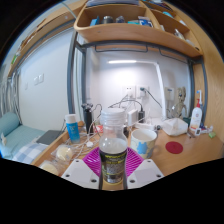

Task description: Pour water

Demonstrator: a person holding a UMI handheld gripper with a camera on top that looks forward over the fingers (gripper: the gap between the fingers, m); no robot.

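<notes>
- The gripper is clenched on a clear bottle: both pink pads press its sides.
- The bottle stands upright, white cap on, dark liquid showing in its lower part, over the near edge of the wooden desk.
- Just beyond the bottle sits a white cup.
- A blue-labelled container stands toward the desk's left side.
- A white bowl and a red coaster lie toward the right side.

Dorm-like living room: wooden desk under wooden shelves, bed alongside, wall sockets with trailing cables, cluttered bottles and bowls.
</notes>
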